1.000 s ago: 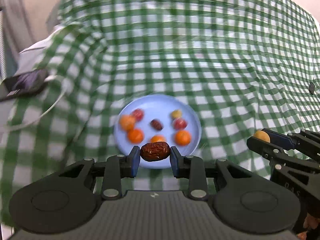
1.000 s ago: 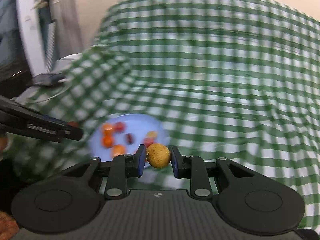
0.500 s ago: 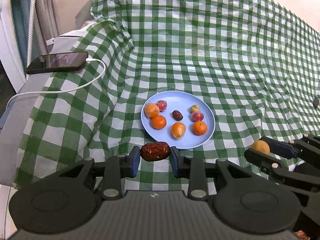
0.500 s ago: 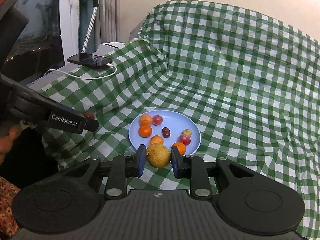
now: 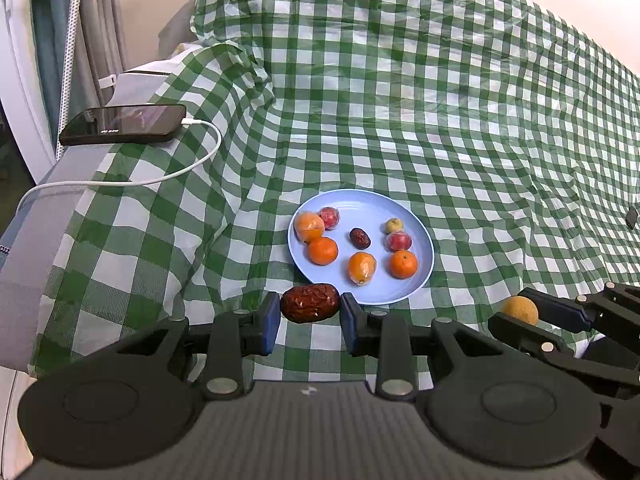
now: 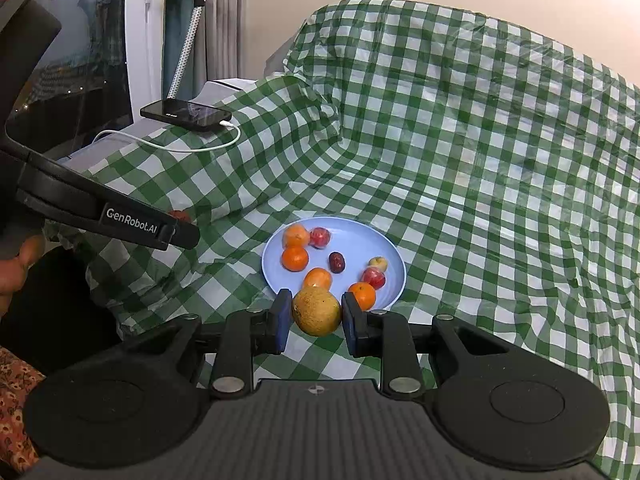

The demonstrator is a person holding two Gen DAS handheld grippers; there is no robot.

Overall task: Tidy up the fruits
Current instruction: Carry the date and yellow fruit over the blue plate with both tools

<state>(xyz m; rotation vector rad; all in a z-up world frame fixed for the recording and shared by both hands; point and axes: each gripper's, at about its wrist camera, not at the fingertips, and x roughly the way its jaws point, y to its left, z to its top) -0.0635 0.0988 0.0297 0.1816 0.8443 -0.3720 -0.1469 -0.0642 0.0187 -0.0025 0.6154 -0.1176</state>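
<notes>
A light blue plate [image 5: 404, 216] lies on the green checked cloth and holds several fruits: oranges, small red fruits, a dark date [image 5: 359, 238] and a small yellow one. My left gripper [image 5: 310, 304] is shut on a wrinkled brown date [image 5: 310, 303], just short of the plate's near rim. My right gripper [image 6: 316, 312] is shut on a round yellow fruit [image 6: 316, 311], also at the near rim of the plate [image 6: 380, 248]. The right gripper [image 5: 520, 312] with its yellow fruit shows at the right of the left wrist view.
A black phone [image 5: 124, 125] with a white charging cable [image 5: 180, 172] lies at the back left on a grey ledge. The left gripper's black finger [image 6: 104, 214] crosses the left side of the right wrist view above a hand [image 6: 16, 264]. Checked cloth [image 5: 480, 120] rises behind the plate.
Both grippers pulled back from over the plate, which now sits farther off and sharp instead of blurred. Each keeps its fruit. Little has moved in the last half second.
</notes>
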